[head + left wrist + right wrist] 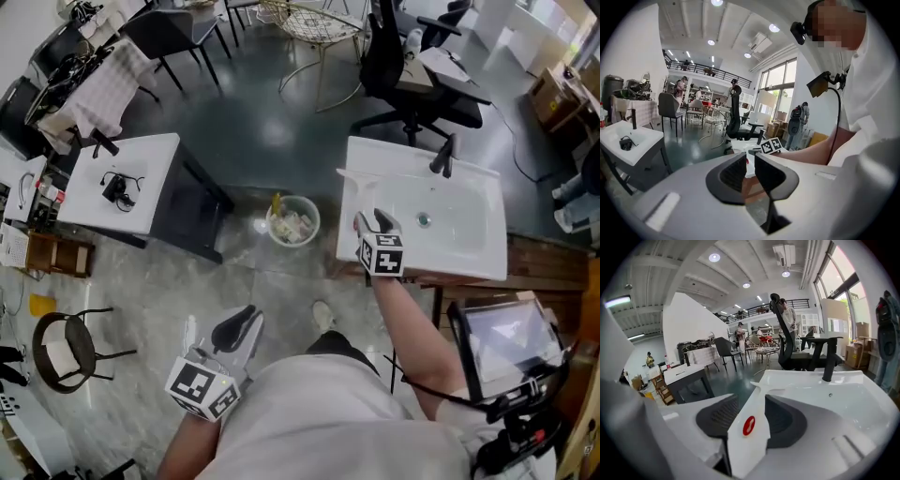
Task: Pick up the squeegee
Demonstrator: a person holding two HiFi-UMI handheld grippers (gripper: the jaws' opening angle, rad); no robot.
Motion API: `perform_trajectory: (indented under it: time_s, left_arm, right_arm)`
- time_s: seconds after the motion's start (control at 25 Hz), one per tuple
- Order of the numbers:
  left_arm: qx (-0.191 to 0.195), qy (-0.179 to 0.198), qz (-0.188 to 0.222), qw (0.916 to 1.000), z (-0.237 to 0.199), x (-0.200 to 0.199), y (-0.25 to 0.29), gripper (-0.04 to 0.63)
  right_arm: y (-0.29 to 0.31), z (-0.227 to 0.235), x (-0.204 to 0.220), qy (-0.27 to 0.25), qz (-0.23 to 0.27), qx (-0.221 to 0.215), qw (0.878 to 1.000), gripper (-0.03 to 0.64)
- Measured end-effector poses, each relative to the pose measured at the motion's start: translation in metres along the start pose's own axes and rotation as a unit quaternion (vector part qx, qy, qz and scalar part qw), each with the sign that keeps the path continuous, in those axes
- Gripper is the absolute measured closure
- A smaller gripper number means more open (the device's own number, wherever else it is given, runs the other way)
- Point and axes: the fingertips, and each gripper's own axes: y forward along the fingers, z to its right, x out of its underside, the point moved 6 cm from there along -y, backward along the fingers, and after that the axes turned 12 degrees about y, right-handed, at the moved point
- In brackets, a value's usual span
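The white squeegee (349, 180) lies on the left rim of the white sink (469, 220), with its blade end pointing away from me. My right gripper (373, 221) is at that rim. In the right gripper view the squeegee's handle (747, 427), marked with a red logo, runs between the two dark pads (717, 416); the jaws stand wide and open around it. The sink basin (843, 399) spreads beyond. My left gripper (246, 323) hangs low over the floor, well left of the sink. Its jaws (750, 171) are a narrow slit apart with nothing between them.
A black faucet (443, 155) stands at the sink's back. A waste bin (292, 221) with rubbish sits on the floor left of the sink. Further left is a white table (150, 169). A black office chair (403, 66) is behind the sink, and a screen (511, 337) is at the right.
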Motion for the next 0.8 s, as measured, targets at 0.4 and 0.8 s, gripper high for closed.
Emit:
perform_trajectory:
  time_s: [0.4,0.8]
  left_arm:
    - [-0.052,-0.017,-0.031,0.998,-0.035,-0.017,0.041,0.534]
    - [-0.089,-0.03,-0.038,0.9948,-0.05,-0.011,0.036,0.534]
  right_arm:
    - [0.097,0.032,-0.005,0.033,-0.04,0.056,0.997,0.44]
    - [0.123,0.033,-0.004,0.022,-0.049,0.069,0.996,0.46]
